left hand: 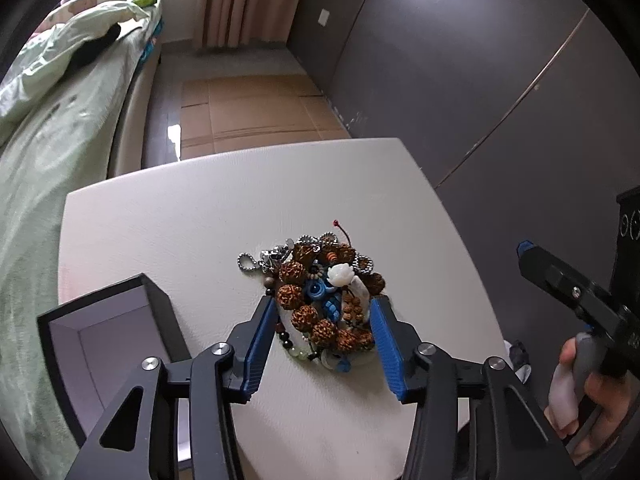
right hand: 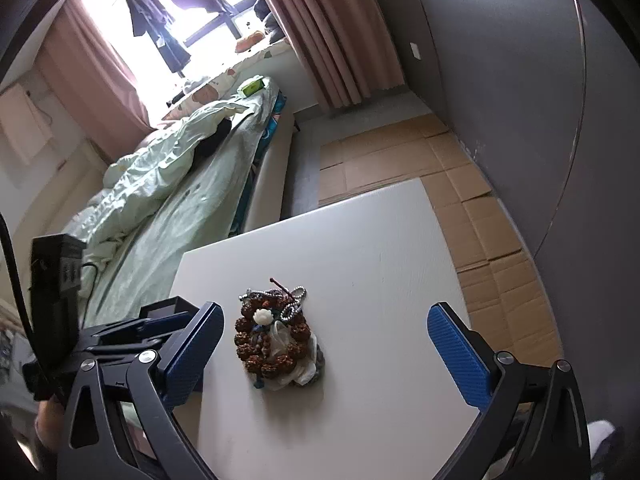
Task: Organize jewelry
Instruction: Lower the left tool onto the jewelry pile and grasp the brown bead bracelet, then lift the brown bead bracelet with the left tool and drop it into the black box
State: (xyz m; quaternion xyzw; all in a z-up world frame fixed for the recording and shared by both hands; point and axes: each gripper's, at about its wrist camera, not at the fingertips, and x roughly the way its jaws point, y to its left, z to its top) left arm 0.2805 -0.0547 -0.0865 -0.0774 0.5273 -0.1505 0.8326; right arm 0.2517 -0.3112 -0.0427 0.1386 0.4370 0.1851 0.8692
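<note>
A tangled pile of jewelry lies on the white table: brown seed-bead bracelets, silver chains, a blue knot, a white flower bead. My left gripper is open, its blue fingers standing on either side of the pile's near half. An open black box with a pale lining sits at the table's left edge. In the right wrist view the pile lies ahead of my right gripper, which is wide open and empty. The right gripper also shows at the right in the left wrist view.
A bed with green bedding runs along the left. Flattened cardboard covers the floor beyond the table. A dark grey wall stands to the right. A black device sits at the left.
</note>
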